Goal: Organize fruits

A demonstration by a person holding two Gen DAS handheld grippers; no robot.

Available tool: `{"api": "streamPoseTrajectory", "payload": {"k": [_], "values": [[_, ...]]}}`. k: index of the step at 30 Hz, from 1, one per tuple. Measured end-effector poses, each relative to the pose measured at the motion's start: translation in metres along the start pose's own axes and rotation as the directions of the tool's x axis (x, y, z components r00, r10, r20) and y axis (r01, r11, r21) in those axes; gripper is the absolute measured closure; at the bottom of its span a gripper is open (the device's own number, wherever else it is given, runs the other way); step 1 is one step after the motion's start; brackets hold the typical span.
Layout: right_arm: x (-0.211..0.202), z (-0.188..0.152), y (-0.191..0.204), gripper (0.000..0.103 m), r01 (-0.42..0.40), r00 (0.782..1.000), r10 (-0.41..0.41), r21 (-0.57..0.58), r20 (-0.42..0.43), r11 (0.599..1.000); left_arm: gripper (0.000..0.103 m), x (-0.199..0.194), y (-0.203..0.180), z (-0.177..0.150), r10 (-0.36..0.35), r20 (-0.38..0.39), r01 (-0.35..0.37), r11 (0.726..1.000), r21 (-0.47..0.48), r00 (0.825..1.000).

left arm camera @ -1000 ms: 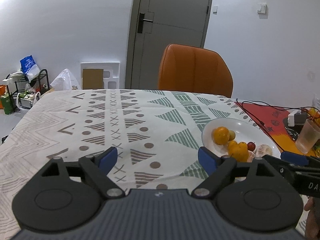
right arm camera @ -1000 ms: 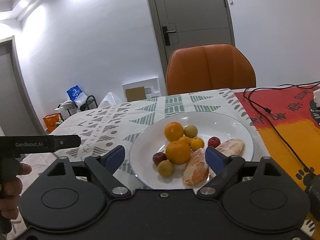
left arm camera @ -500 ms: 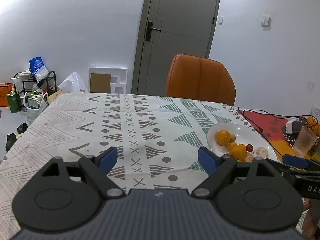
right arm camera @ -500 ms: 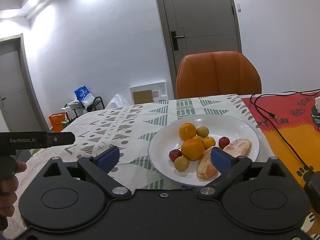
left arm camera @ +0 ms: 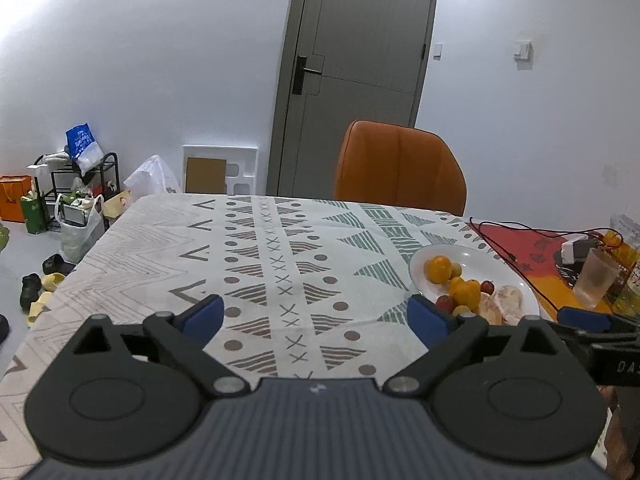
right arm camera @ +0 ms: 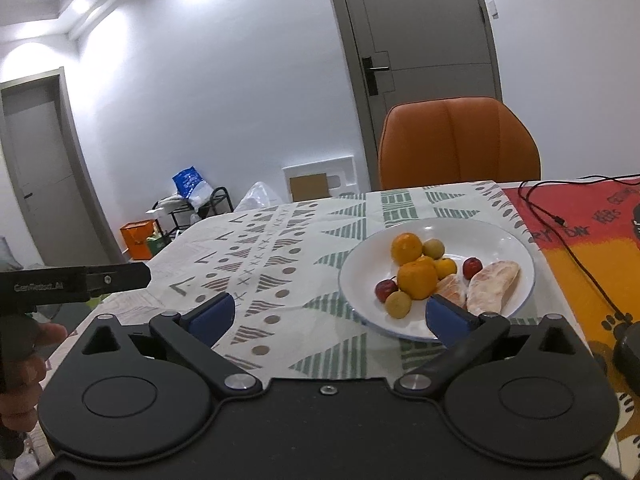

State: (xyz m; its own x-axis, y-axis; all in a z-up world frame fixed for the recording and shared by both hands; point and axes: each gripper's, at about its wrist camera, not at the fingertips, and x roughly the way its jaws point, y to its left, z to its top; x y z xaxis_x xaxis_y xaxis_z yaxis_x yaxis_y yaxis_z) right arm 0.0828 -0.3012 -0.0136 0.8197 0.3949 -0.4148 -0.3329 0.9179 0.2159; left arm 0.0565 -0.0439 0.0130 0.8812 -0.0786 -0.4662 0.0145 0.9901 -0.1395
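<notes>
Fruit lay heaped on the white plate [right arm camera: 516, 248] near the table edge, oranges [right arm camera: 417, 279] against pomelo segments [right arm camera: 494, 286] and small cherries [right arm camera: 385, 290], so either gaping, empty gripper, left [left arm camera: 316, 316] or right [right arm camera: 329, 312], risked scattering them.

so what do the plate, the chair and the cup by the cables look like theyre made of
Plate: probably glazed ceramic; white, glossy, with a thin blue rim line. Melamine can't be ruled out.
Chair: orange leather or faux leather; smooth, with a soft sheen and stitched panels.
Cup: frosted translucent plastic or glass; cloudy walls, so I can't tell which.
</notes>
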Motion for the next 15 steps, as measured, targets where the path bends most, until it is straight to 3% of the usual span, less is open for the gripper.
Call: {"api": "streamPoseTrajectory", "payload": {"k": [15], "values": [[-0.023, -0.007, 0.021, 0.0, -0.037, 0.999, 0.037, -0.033, -0.013, 0.999, 0.004, -0.04, 0.022, -0.009, 0.046, -0.006, -0.046, 0.999, -0.017, 0.999]]}}
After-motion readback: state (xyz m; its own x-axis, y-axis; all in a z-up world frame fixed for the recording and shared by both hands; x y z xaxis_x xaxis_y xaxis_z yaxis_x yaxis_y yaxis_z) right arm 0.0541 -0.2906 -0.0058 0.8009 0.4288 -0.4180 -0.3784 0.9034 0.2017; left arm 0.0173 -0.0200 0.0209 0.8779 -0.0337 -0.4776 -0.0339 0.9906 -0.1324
